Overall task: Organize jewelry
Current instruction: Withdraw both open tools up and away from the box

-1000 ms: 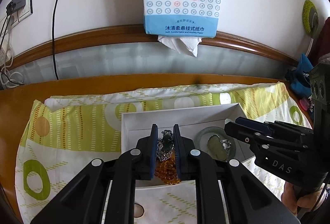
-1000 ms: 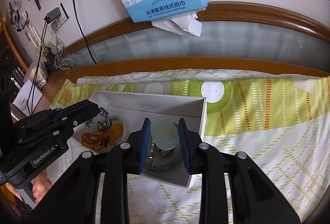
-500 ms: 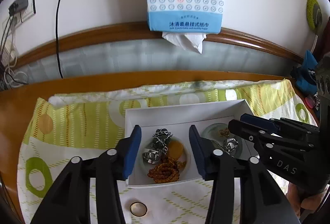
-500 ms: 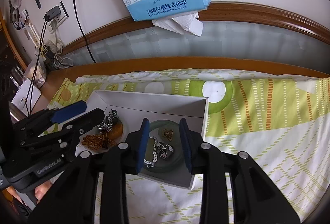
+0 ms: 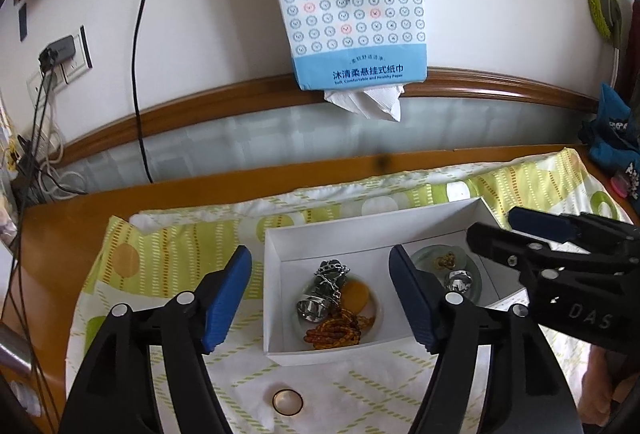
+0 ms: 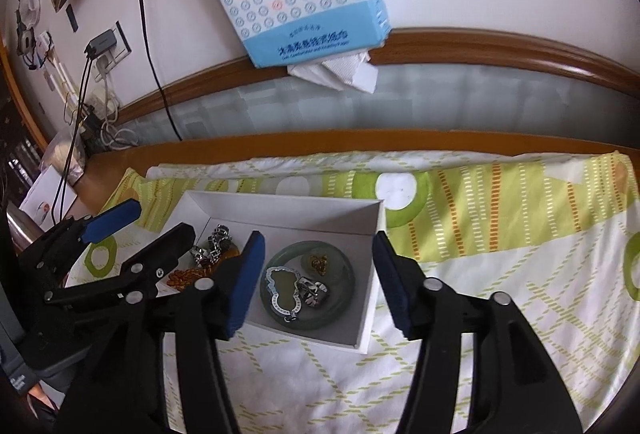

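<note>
A white box (image 5: 276, 258) (image 6: 366, 310) sits on the green-patterned cloth. Its left side holds a silver chain (image 5: 330, 276), a silver ring (image 5: 312, 308), an amber disc (image 5: 357, 296) and orange beads (image 5: 338, 330). Its right side holds a green dish (image 6: 344, 298) with a silver-rimmed pendant (image 6: 282, 290), a silver charm (image 6: 314, 290) and a gold piece (image 6: 320, 262). A gold ring (image 5: 287, 401) lies on the cloth in front of the box. My left gripper (image 5: 320, 298) is open and empty above the box's left side. My right gripper (image 6: 316, 282) is open and empty above the dish.
A tissue pack (image 5: 352, 2) hangs on the wall behind the table. Cables and a socket (image 5: 60, 54) are at the far left. Blue items (image 5: 612, 138) lie at the far right. The wooden table edge (image 5: 240, 178) runs behind the cloth.
Both grippers have opened wide and pulled back from the box. The left one has let go of the silver chain; the right one has released the green dish into the box.
</note>
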The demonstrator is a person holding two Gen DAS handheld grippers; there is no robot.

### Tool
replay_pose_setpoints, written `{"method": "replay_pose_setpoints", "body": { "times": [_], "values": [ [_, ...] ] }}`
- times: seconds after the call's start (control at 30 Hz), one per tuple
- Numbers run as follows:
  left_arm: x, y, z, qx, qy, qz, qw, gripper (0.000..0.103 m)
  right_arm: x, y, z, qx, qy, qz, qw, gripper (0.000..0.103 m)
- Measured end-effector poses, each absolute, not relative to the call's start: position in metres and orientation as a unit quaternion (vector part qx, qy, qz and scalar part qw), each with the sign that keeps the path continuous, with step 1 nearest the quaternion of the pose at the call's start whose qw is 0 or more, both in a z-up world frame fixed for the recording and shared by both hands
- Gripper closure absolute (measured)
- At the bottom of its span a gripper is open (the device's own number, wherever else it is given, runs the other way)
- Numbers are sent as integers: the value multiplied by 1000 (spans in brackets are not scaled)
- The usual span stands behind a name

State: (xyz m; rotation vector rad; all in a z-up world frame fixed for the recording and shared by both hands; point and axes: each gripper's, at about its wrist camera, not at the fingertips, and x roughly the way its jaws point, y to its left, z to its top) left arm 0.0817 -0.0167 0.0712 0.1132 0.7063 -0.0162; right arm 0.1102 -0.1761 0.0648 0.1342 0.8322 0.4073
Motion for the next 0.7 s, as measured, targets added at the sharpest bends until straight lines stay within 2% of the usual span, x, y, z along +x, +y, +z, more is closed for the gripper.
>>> {"method": "replay_pose_setpoints", "body": {
  "times": [0.7],
  "values": [
    [67,-18,85,67,309,16,949,9,83,-178,93,49,355,163,919,17]
  ]
}}
